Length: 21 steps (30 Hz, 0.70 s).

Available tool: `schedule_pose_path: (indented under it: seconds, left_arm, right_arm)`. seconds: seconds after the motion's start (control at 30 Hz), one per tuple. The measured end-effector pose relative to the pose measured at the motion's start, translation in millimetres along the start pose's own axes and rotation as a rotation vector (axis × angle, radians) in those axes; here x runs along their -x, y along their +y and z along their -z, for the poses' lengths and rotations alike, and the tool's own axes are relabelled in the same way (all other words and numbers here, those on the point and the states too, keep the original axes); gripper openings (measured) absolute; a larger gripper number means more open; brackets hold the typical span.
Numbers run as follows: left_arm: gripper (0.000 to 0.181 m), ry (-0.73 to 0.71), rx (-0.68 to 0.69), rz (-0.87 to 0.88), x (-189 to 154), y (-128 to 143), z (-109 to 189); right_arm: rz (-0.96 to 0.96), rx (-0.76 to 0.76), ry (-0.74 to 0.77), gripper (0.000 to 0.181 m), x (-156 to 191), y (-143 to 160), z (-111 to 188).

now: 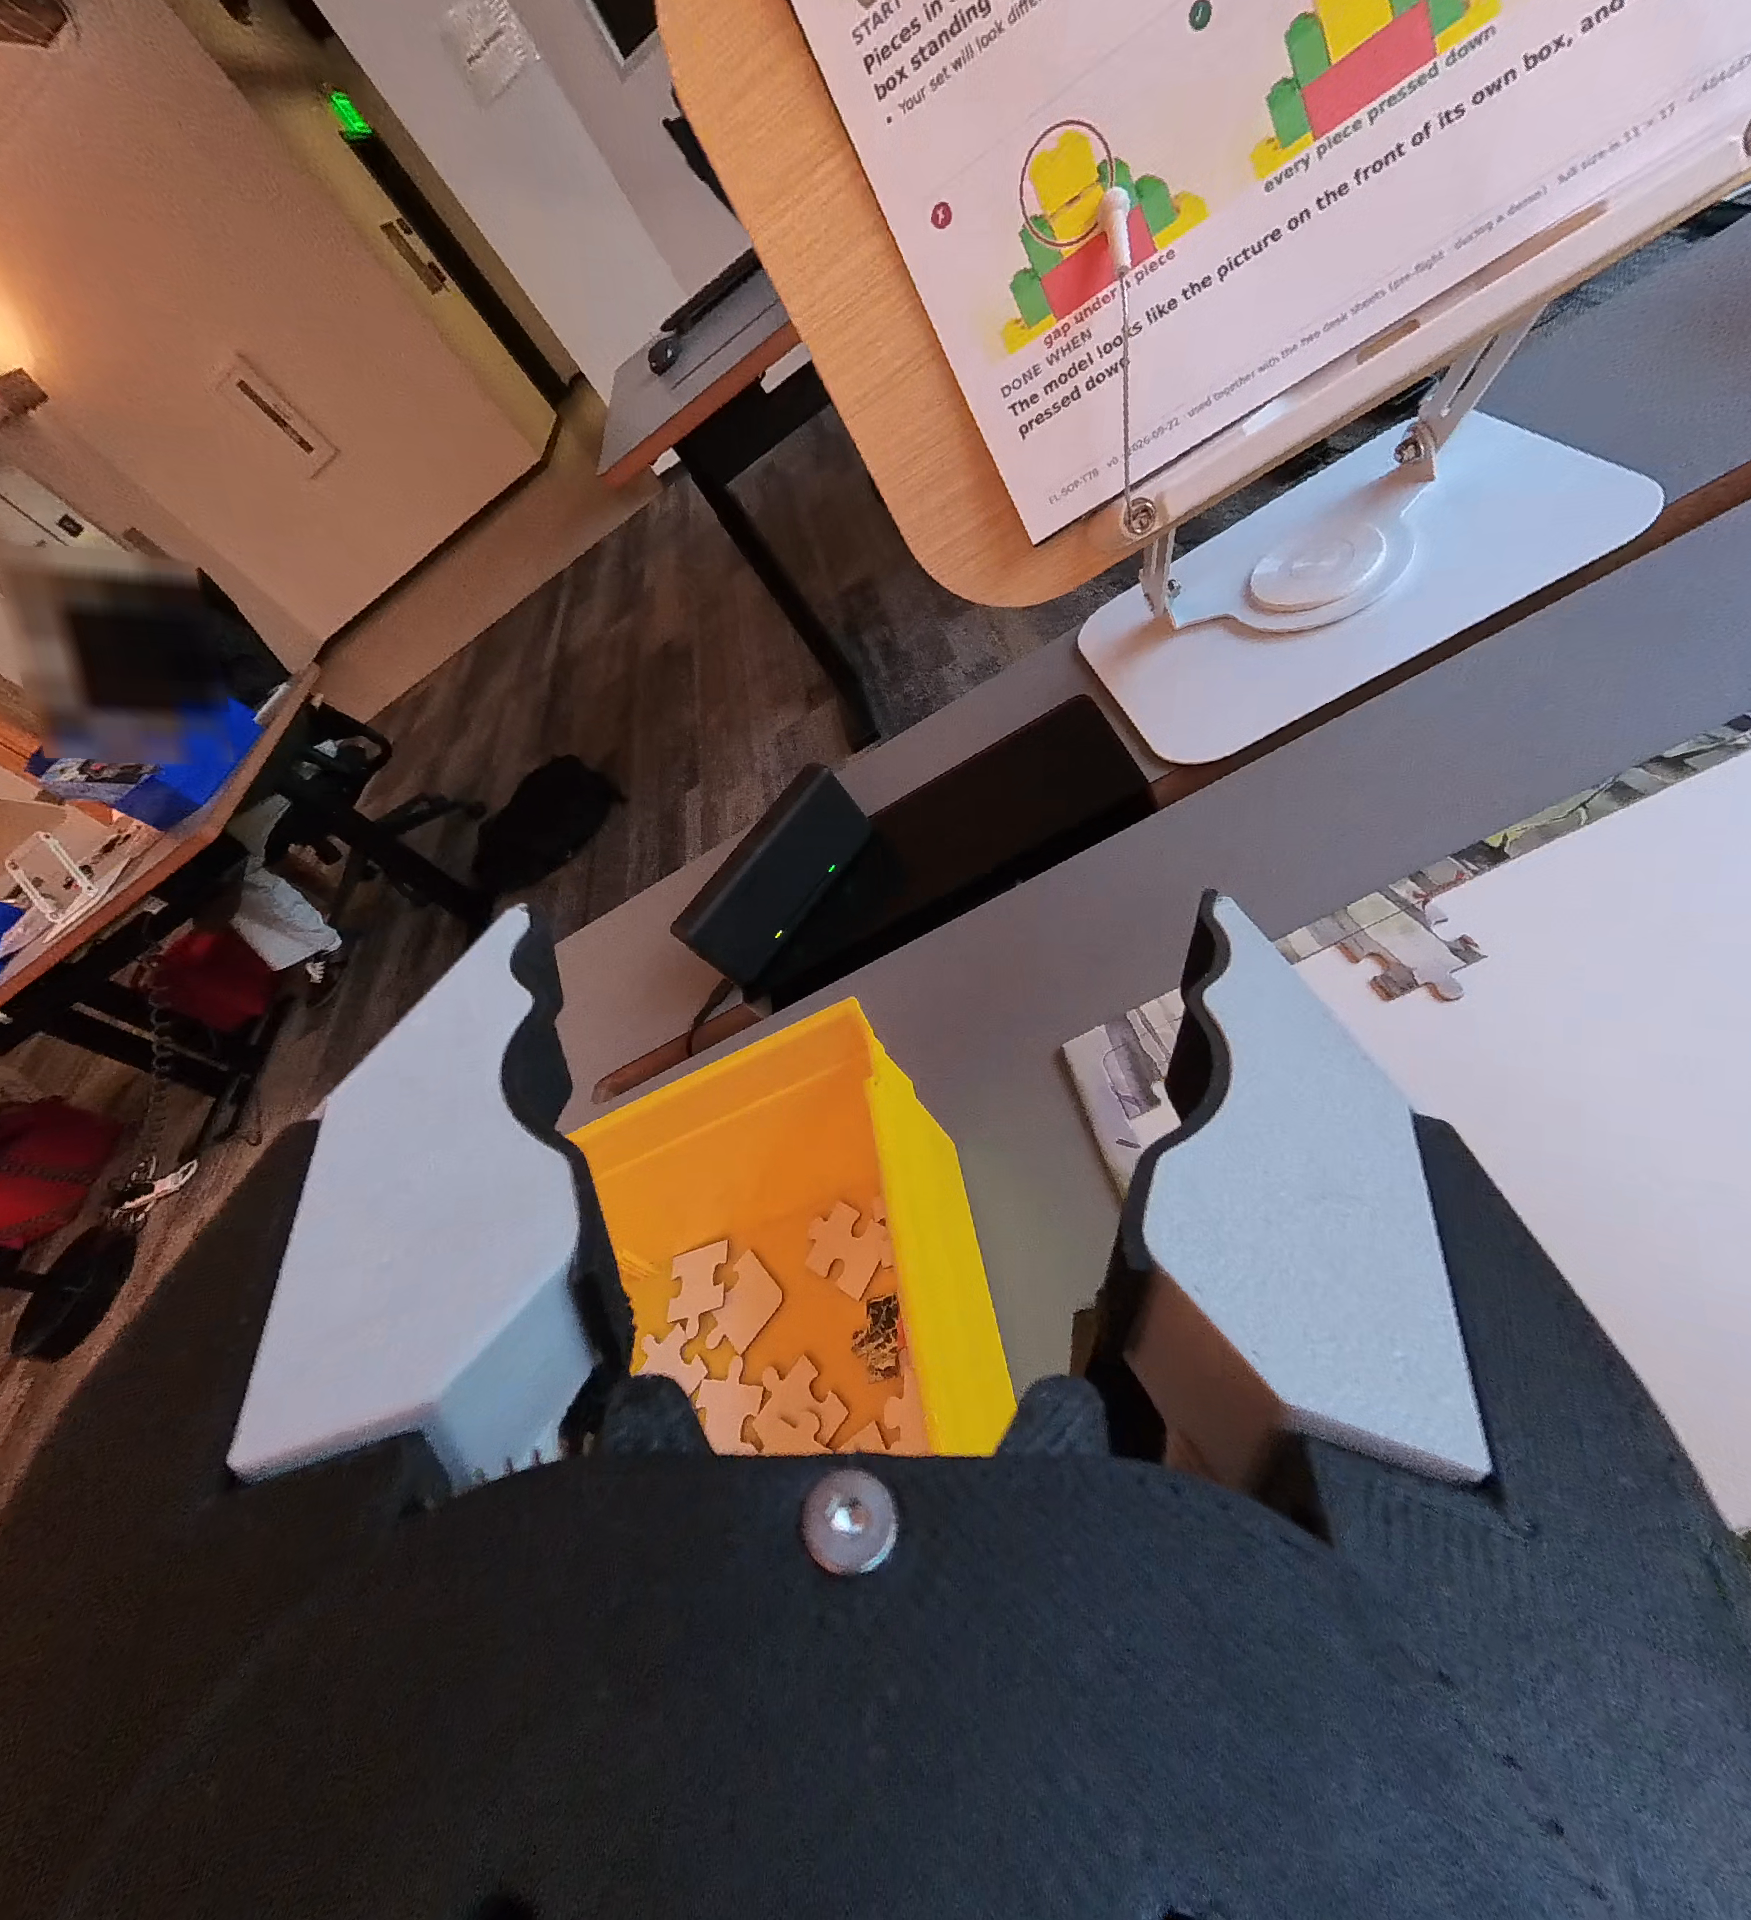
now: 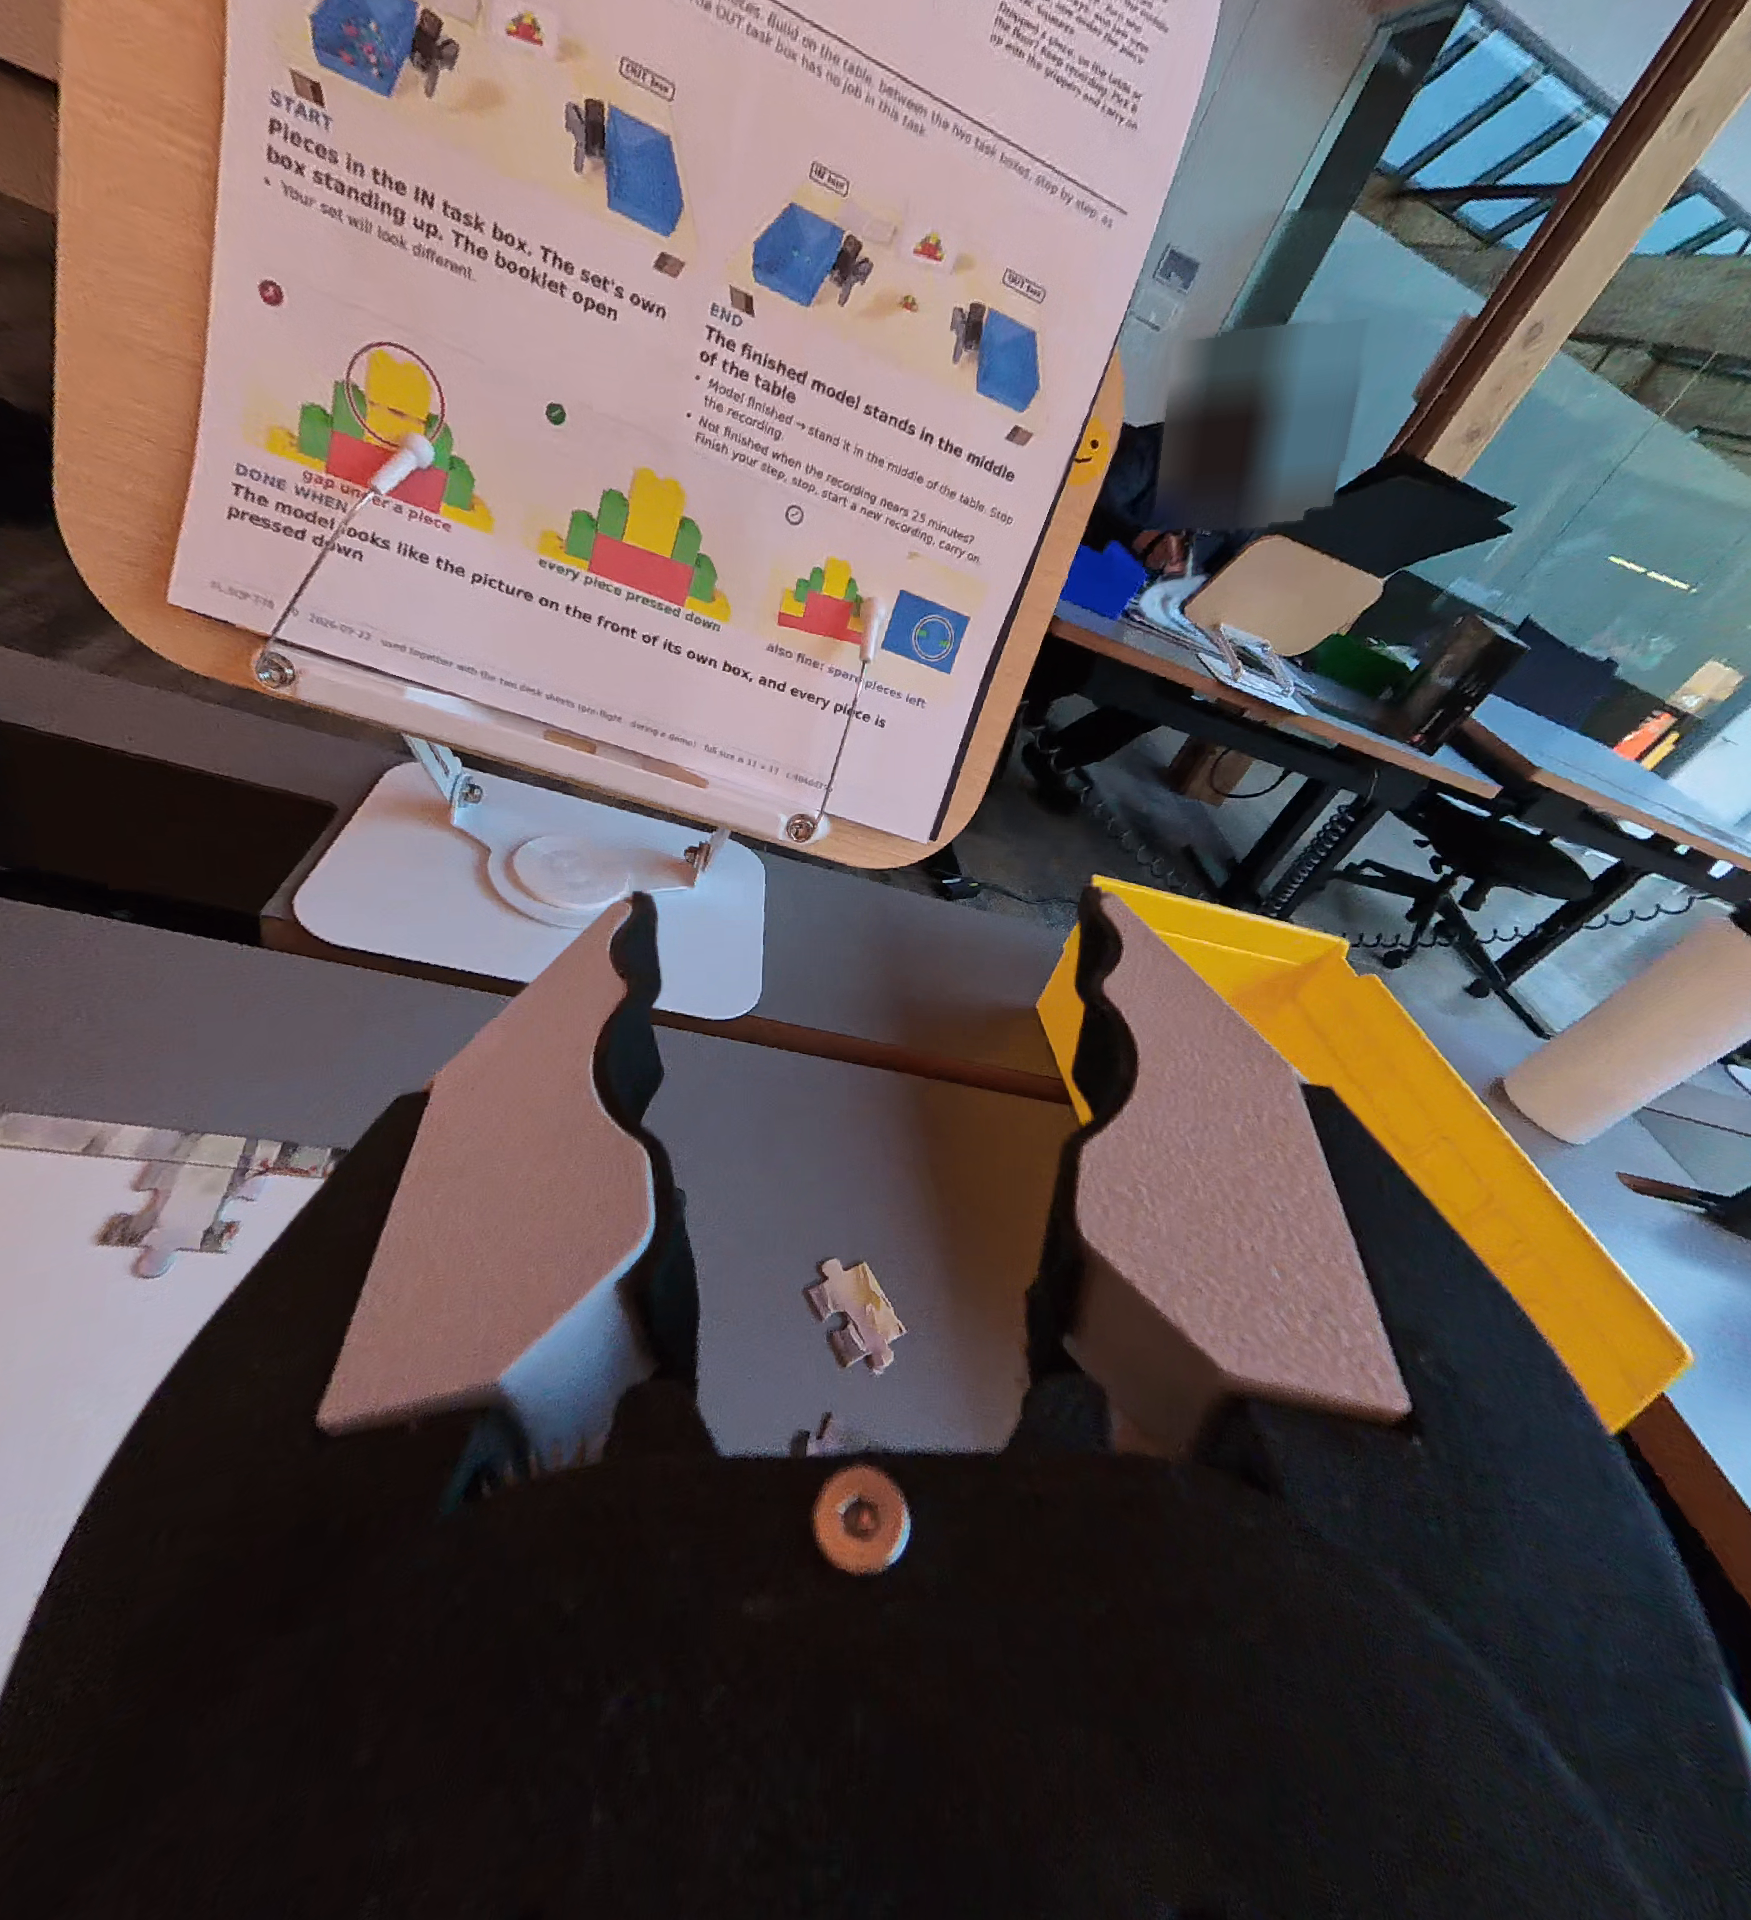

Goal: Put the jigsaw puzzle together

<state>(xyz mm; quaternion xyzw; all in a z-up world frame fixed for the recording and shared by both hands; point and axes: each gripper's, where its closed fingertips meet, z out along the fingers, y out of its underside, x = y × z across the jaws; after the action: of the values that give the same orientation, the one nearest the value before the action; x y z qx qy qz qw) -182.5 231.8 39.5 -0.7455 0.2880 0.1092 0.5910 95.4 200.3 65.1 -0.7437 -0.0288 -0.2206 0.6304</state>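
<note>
Grey bench carries white puzzle board to my left, yellow bin to my right; my right tool gaping, empty, loose puzzle piece flat below between fingers; my left tool also apart, over yellow bin of pieces; right nearer

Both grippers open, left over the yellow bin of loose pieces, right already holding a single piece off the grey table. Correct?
Not quite. The right gripper holds nothing: in the right wrist view the single piece lies flat on the grey table between its open fingers, untouched. The rest stands: both are open, and the left gripper is over the yellow bin of loose pieces.
</note>
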Motion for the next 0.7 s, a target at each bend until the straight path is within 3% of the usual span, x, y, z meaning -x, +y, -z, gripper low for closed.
schedule_pose_path:
  seconds: [0.23, 0.33, 0.5, 0.7]
  left_arm:
    - [0.12, -0.09, -0.008, 0.004, 13, -1, 3]
    - [0.118, -0.189, -0.052, 0.036, 32, -7, 11]
    - [0.118, -0.223, -0.075, 0.08, 45, -13, 22]
    - [0.119, -0.23, -0.035, 0.088, 50, -6, 20]
  right_arm:
    - [0.034, -0.01, -0.043, 0.083, 16, -3, 4]
    - [0.09, -0.01, -0.188, 0.081, 55, -19, 27]
    - [0.238, -0.164, -0.367, 0.074, 129, -53, 81]
    - [0.214, -0.08, -0.379, 0.072, 128, -28, 58]
